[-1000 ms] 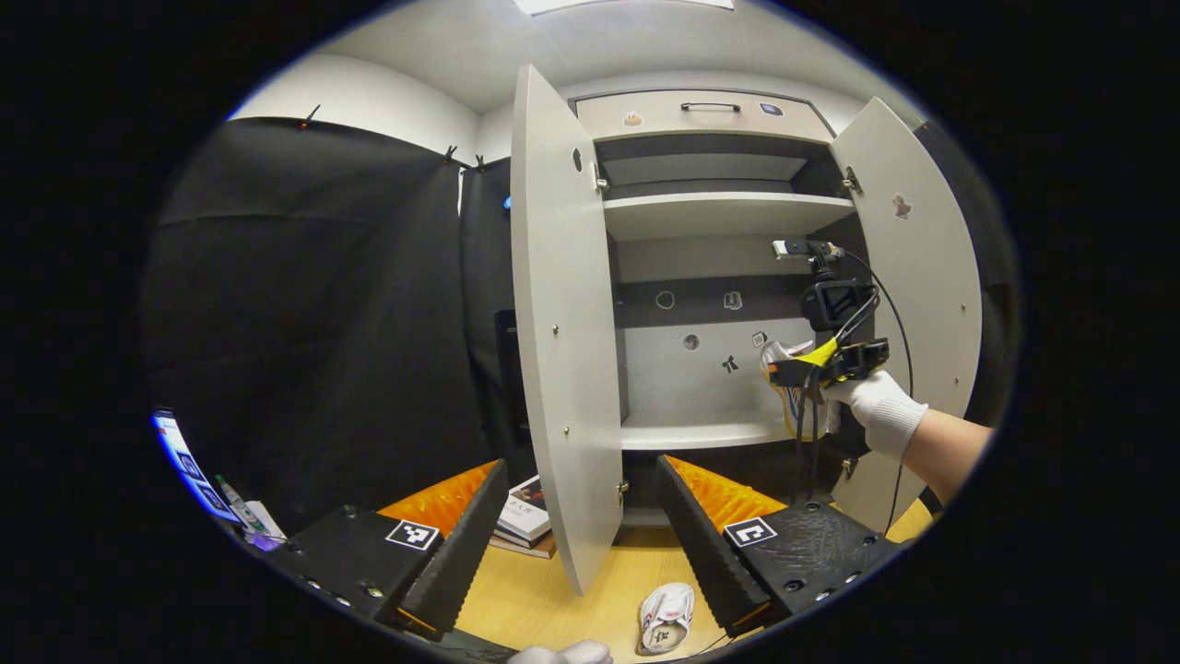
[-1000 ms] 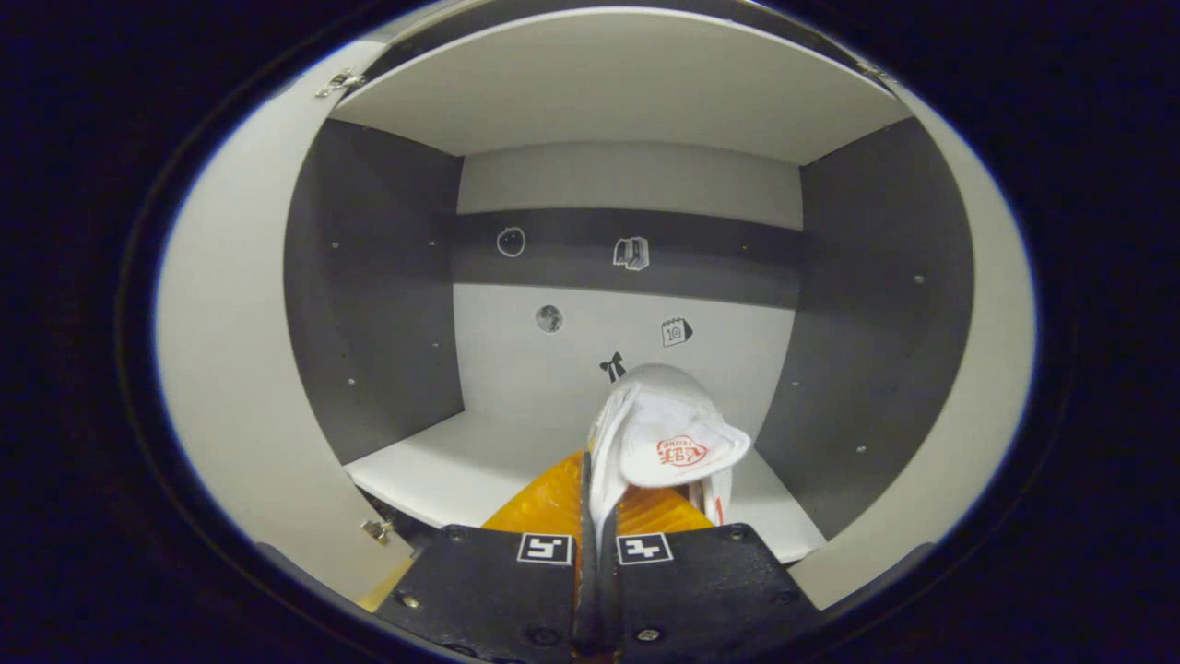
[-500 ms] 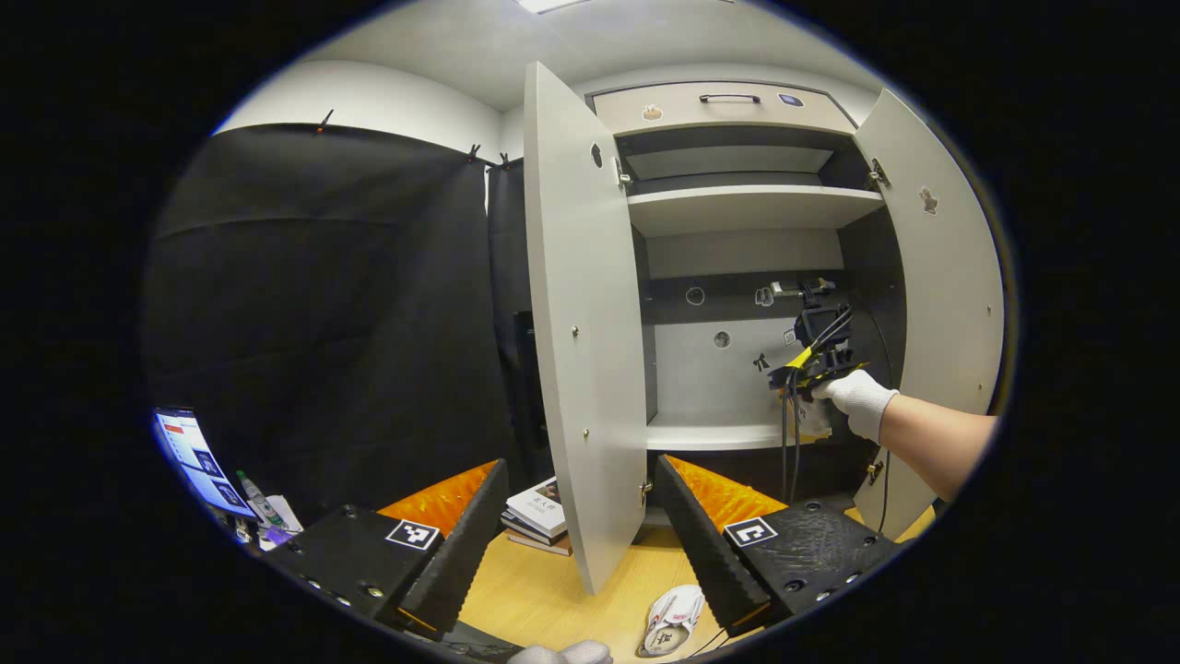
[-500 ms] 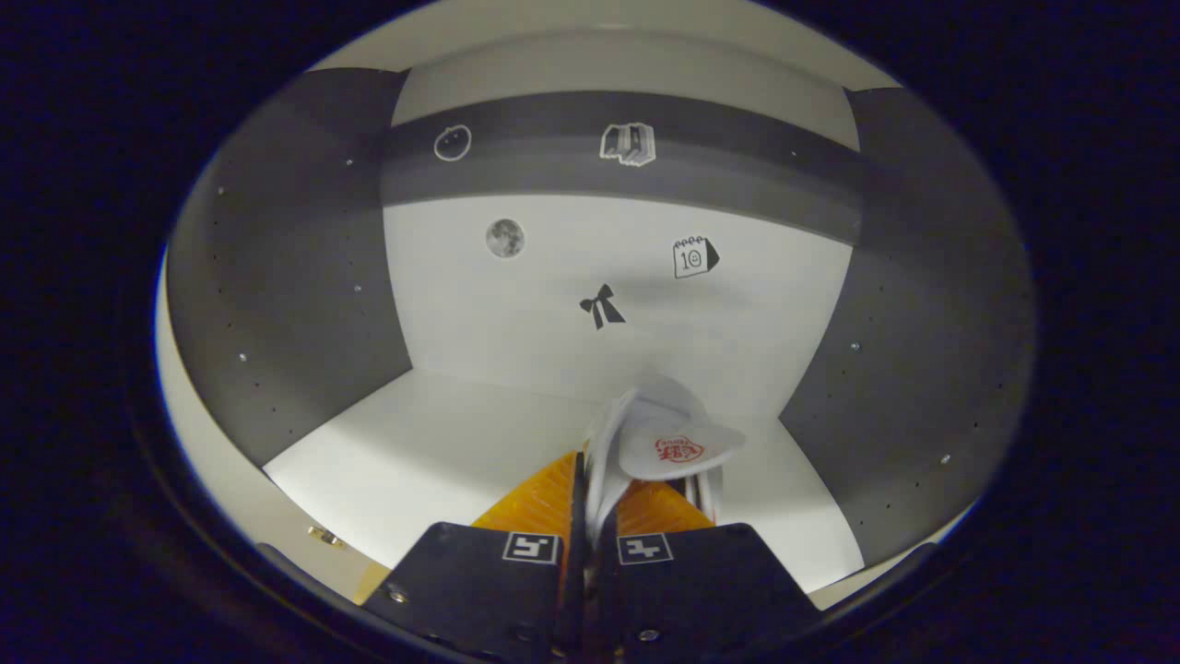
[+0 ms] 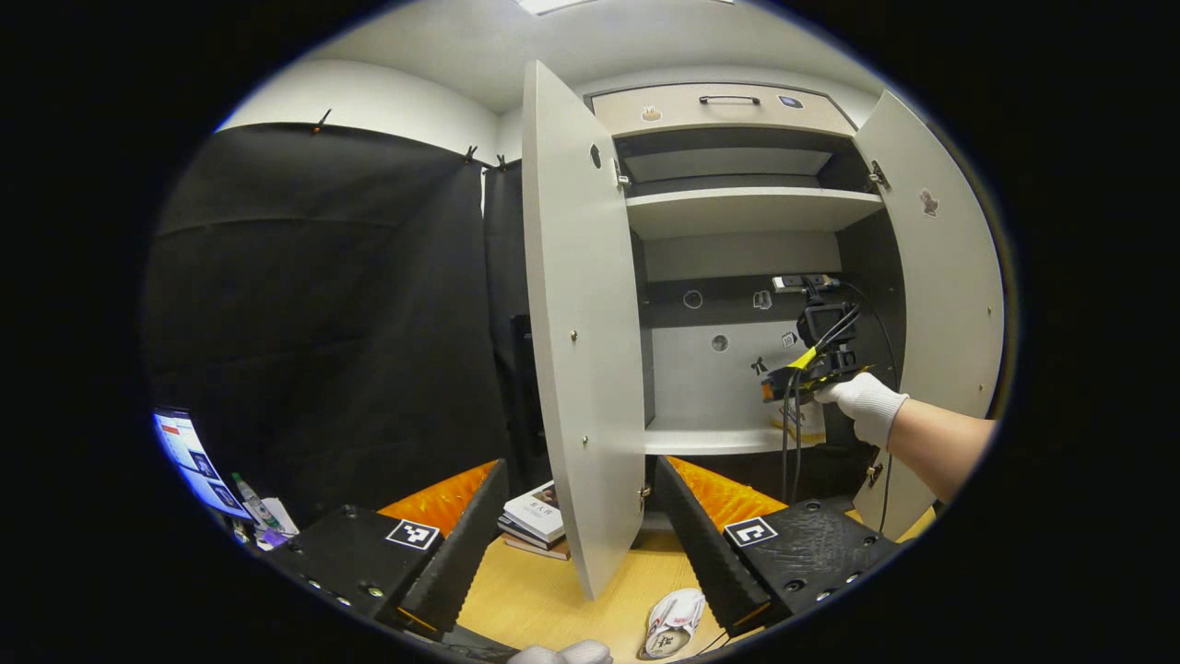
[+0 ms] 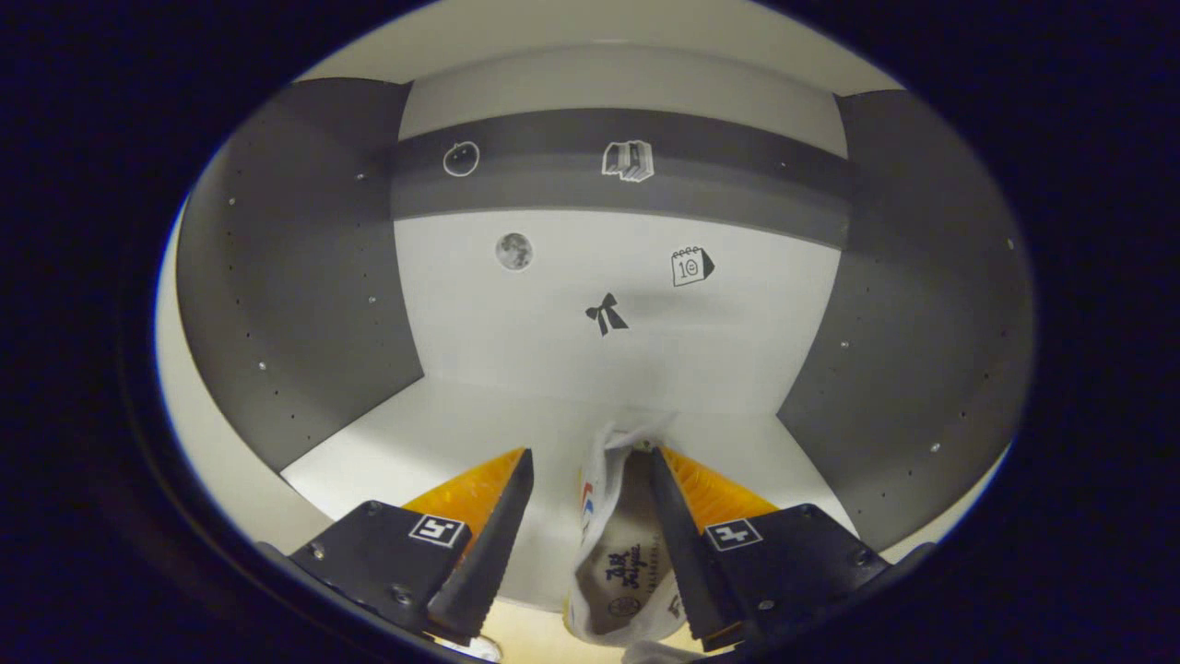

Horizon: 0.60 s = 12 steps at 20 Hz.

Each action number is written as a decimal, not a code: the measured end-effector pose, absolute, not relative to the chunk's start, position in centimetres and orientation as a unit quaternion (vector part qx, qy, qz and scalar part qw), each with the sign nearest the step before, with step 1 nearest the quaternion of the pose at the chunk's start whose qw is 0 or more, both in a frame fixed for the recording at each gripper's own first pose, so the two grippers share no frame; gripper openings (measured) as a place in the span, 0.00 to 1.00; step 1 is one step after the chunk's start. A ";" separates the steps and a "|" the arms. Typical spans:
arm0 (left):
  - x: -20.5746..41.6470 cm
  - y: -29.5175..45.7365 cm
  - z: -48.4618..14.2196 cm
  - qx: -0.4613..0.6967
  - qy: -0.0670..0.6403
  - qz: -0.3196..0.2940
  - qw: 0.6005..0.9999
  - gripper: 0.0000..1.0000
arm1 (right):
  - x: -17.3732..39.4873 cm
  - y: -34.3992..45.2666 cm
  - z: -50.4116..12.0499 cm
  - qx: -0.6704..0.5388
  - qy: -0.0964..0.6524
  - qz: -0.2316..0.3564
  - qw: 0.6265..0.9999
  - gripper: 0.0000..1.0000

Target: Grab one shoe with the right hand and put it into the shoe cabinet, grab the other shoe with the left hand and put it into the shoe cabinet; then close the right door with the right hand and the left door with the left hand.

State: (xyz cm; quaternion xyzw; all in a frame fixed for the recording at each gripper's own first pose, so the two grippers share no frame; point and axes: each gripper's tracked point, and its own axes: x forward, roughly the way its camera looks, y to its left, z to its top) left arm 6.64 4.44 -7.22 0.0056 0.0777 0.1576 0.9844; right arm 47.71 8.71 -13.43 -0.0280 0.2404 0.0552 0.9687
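Shoe (image 6: 616, 544) on cabinet shelf (image 6: 442, 443), stickers (image 6: 605, 314) behind

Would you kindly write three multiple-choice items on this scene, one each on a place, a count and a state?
1. Where does the shoe between the right tool's fingers lie?
A. on the cabinet shelf
B. on the books
C. in the drawer

2. How many shoes lie on the wooden table?
A. none
B. one
C. three

3. How is the right tool?
A. shut on the shoe
B. open
C. shut, holding nothing

Key: 1 A, it rests at the shelf's front; 2 B, a single shoe near the left tool; 3 B, fingers spread apart.
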 end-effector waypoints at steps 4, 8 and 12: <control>6.6 4.9 -7.1 0.012 0.073 0.145 0.987 0.96 | 44.4 7.6 -9.5 -0.011 0.178 0.043 0.983 0.81; 6.0 4.9 -7.7 0.012 0.072 0.116 0.991 0.96 | 37.1 6.4 -4.1 0.003 0.086 0.043 0.995 0.84; 4.9 4.5 -8.5 0.023 0.067 0.078 0.994 0.96 | 27.9 4.6 -2.1 -0.002 0.033 0.033 0.999 1.00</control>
